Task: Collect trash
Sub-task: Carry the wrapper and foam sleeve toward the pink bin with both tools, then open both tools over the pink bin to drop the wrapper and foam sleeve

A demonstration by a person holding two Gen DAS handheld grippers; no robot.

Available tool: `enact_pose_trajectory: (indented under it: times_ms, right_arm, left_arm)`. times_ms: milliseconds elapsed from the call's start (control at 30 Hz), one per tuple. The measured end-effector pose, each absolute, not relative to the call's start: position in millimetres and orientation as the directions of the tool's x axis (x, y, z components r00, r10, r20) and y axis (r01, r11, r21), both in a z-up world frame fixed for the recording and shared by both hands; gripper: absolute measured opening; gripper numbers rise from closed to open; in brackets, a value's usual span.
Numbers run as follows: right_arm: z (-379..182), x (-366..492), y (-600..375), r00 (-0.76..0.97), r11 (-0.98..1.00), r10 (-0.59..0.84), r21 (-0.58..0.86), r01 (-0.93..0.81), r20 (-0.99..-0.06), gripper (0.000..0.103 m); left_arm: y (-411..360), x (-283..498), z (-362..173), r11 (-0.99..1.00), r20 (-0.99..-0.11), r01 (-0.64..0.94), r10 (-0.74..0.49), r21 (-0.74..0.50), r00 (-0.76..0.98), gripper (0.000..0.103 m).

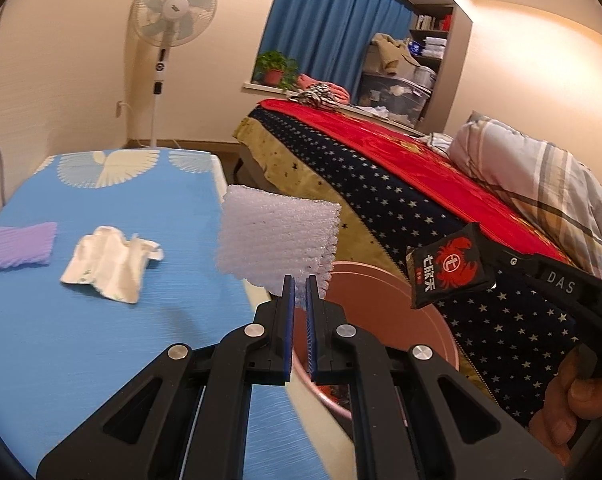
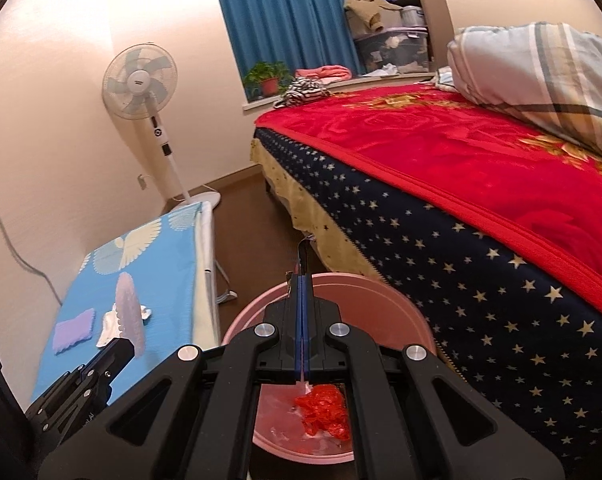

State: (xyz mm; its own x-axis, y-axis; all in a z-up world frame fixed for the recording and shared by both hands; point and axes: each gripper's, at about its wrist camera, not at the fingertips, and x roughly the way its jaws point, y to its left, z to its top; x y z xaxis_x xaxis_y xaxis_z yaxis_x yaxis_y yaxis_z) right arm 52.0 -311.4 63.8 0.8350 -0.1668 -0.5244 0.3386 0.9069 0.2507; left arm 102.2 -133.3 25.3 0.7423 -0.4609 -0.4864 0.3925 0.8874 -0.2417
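Left gripper [image 1: 299,280] pinches white foam sheet [image 1: 279,242] | right gripper [image 2: 304,278] clamps black snack packet [image 1: 449,266] | both above pink bucket [image 2: 401,304]

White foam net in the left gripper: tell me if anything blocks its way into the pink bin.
Nothing visible does. The white foam net, held by the left gripper, hangs near the pink bin rim, whose mouth is open. The right gripper with its black packet hovers over the bin alongside, not between.
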Motion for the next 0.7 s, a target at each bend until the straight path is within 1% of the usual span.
enact_pose_trajectory:
  times_ms: [267,700]
  right_arm:
    - [54,50,-326,0.816,0.893,-0.199,0.242,0.379,-0.543,0.000]
    - [43,55,-342,0.790,0.880,-0.231,0.225,0.419,-0.567,0.000]
  left_arm:
    - [-165,104,17,0.854,-0.492,0.462,-0.517,-0.240,0.700,0.005]
    - [-193,114,1,0.827,-0.520,0.496,-0.556,-0.265,0.649,0.005]
